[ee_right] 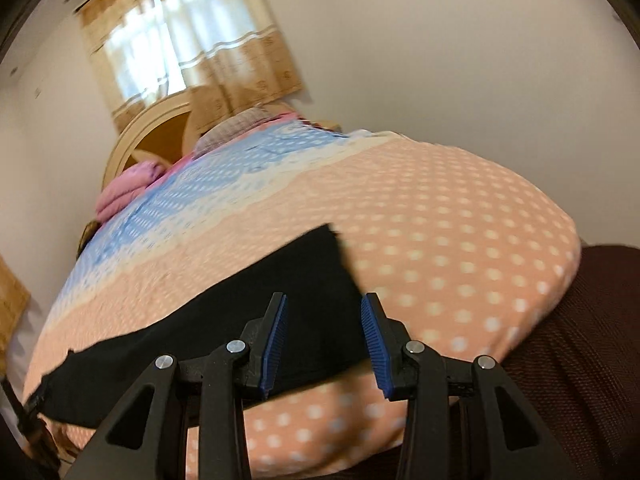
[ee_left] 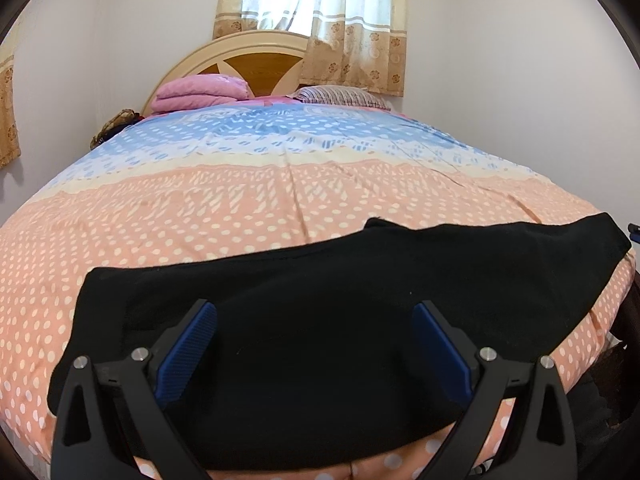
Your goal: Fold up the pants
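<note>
Two grippers, one garment, and we read this as the approach before a fold. Largest first: the bed (ee_left: 200,216), in its dotted peach and blue sheet, is our work surface, presumably chosen because it gives a broad flat area for spreading cloth. The pants (ee_left: 320,320) lie flat on it as a long black band running crosswise along the near edge, so both ends are within reach of a gripper; in the right wrist view the same pants (ee_right: 248,320) run from lower left up to a squared end near the frame's centre. We can't tell whether that end is waistband or cuffs, or whether the legs are already stacked on each other. A folded pink blanket (ee_left: 200,94) and a striped pillow (ee_left: 340,95) sit by the headboard, well apart from the work. The left gripper (ee_left: 314,344) hangs over the middle of the band, level and pointing up the bed, fingers spread wide and nothing between them; contact with the cloth is not clear. The right gripper (ee_right: 324,340) is rolled to one side, so the room looks tilted, and that view is blurred. Its fingers are parted more narrowly and empty, straddling the near long edge of the pants close to the squared end. Our guess: the right one is lining up to pinch that end, the left to pin or grab mid-length.
</note>
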Demonstrator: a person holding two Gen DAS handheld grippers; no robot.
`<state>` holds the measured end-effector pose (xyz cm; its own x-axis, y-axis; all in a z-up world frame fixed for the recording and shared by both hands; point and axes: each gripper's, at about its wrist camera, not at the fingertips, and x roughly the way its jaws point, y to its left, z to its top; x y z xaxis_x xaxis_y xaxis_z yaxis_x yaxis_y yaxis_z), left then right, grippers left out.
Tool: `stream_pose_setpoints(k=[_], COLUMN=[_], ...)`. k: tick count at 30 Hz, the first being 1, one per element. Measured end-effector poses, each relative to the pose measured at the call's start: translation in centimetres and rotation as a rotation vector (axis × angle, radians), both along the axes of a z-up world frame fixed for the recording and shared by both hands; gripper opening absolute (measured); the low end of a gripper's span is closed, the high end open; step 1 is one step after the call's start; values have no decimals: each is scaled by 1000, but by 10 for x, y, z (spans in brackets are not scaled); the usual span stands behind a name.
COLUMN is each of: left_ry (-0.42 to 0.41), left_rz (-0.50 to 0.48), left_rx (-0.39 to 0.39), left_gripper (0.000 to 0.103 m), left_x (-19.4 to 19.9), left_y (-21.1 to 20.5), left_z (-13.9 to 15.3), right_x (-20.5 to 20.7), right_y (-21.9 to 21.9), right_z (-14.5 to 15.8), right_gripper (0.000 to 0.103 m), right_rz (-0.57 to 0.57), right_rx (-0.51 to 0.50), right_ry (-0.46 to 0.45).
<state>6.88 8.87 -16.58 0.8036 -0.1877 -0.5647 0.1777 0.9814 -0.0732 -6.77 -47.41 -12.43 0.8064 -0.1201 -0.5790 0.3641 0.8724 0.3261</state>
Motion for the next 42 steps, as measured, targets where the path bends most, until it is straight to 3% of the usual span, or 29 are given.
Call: stream_pose_setpoints(k=[8, 24, 29, 32, 37, 42], left_ry=[23, 112, 138, 140, 144, 145], left_rz=[25, 138, 155, 155, 161, 190], left_rx=[50, 91, 98, 94, 92, 108], left_gripper=[101, 101, 101, 101, 101, 101], left_x=[7, 20, 23, 23, 24, 24], left_y=[-14, -8, -4, -2, 5, 20], left_z=[1, -10, -15, -16, -17, -17], right_x=[-3, -2, 3, 2, 3, 3], right_y=[-16, -17, -7, -5, -5, -16], right_z=[-26, -41, -39, -37, -42, -46], right_gripper=[40, 44, 44, 44, 25, 20], right_rz=[30, 84, 73, 83, 72, 73], right_rx=[115, 192, 118, 137, 131, 208], right_ry=[-4, -110, -84, -93, -85, -113])
